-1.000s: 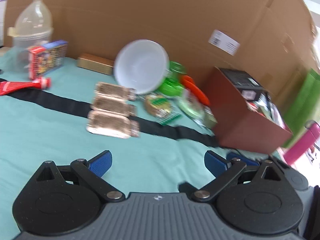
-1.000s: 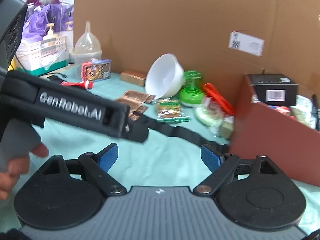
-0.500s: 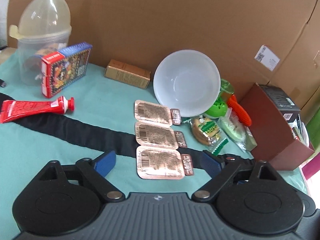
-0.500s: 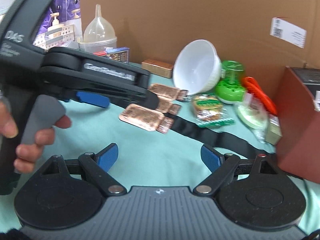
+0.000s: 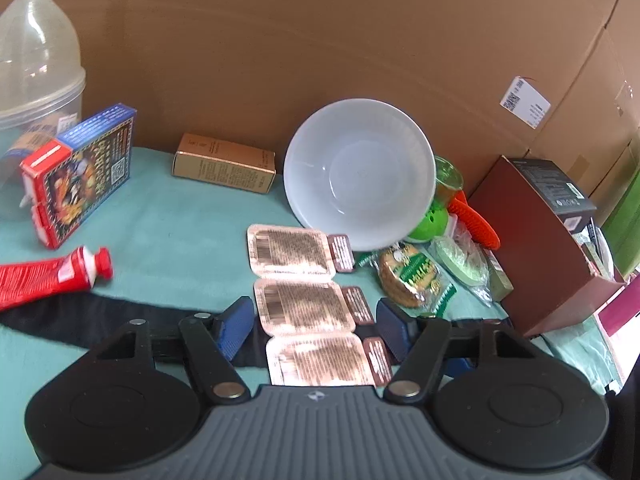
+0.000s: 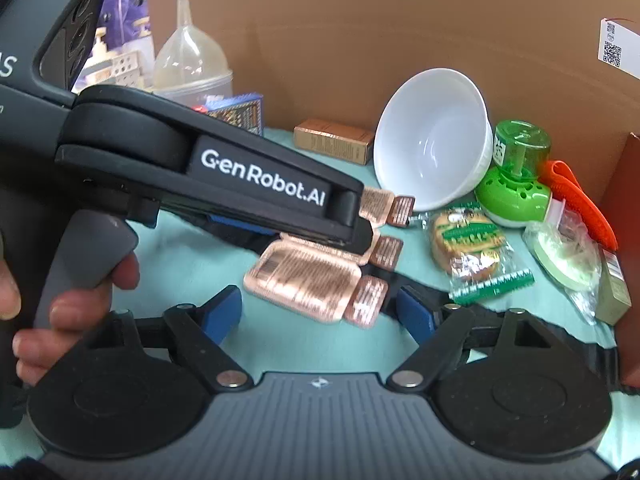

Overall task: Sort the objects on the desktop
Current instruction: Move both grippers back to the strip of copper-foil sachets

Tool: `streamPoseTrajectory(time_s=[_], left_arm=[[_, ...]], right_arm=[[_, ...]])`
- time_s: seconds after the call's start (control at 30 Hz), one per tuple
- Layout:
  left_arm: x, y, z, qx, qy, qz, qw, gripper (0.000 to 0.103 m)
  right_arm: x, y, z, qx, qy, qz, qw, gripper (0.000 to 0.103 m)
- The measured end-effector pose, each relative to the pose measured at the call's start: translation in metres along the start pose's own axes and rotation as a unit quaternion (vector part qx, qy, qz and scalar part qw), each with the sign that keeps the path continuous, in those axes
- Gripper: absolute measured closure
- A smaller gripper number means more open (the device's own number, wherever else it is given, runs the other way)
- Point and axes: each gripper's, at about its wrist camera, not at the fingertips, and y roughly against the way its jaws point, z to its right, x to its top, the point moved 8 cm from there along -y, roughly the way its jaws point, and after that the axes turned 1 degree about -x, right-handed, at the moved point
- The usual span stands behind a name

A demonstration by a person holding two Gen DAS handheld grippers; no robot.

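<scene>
A strip of three copper foil packs [image 5: 304, 296] lies on the teal cloth [image 5: 180, 240] across a black strap [image 5: 80, 324]. My left gripper [image 5: 315, 328] straddles the strip's nearer packs. Its jaws are closing, with the blue pads [image 5: 236, 326] close beside the foil and a thin gap still showing. In the right wrist view the left gripper's black body [image 6: 260, 176] reaches over the foil packs [image 6: 304, 280]. My right gripper [image 6: 320, 312] hovers just short of the nearest pack. Its jaws are closing slightly and nothing sits between them.
A tilted white bowl [image 5: 360, 172] leans behind the packs, with a cookie packet [image 5: 412, 276], green device [image 5: 436, 216] and orange comb [image 5: 476, 220] beside it. A brown box [image 5: 536, 248] stands right. Left are a gold box [image 5: 224, 168], card box [image 5: 80, 172], red tube [image 5: 52, 276] and clear container [image 5: 36, 80].
My left gripper moved forward onto the foil strip and its jaws narrowed around it. My right gripper came closer to the packs, and the left gripper now fills more of its view.
</scene>
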Motion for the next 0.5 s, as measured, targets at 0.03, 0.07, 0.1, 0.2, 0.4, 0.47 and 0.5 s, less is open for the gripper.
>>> streamPoseTrajectory(time_s=[0.03, 0.07, 0.1, 0.2, 0.4, 0.47, 0.5], left_arm=[[0.004, -0.002, -0.003, 0.001, 0.005, -0.001, 1.0, 0.033], [0.007, -0.005, -0.005, 0.002, 0.008, -0.003, 1.0, 0.033], [0.011, -0.008, -0.007, 0.001, 0.007, -0.005, 1.0, 0.033], [0.021, -0.018, -0.01, -0.004, -0.001, -0.012, 0.9999, 0.032], [0.027, -0.034, -0.002, 0.005, -0.058, -0.018, 0.9981, 0.032], [0.025, -0.034, 0.001, 0.005, -0.067, -0.014, 0.9976, 0.039], [0.024, -0.034, 0.002, 0.004, -0.073, -0.013, 0.9972, 0.05]], right_arm=[[0.002, -0.002, 0.0, -0.001, -0.002, 0.002, 1.0, 0.021], [0.003, -0.004, 0.001, -0.003, -0.003, 0.002, 1.0, 0.022], [0.004, -0.005, 0.001, -0.004, -0.003, 0.003, 1.0, 0.022], [0.005, -0.006, 0.001, -0.001, 0.001, 0.003, 1.0, 0.027], [0.006, -0.002, 0.006, -0.011, -0.007, 0.012, 1.0, 0.048], [0.006, 0.0, 0.011, -0.015, -0.012, 0.015, 1.0, 0.058], [0.006, 0.002, 0.013, -0.017, -0.017, 0.017, 1.0, 0.065]])
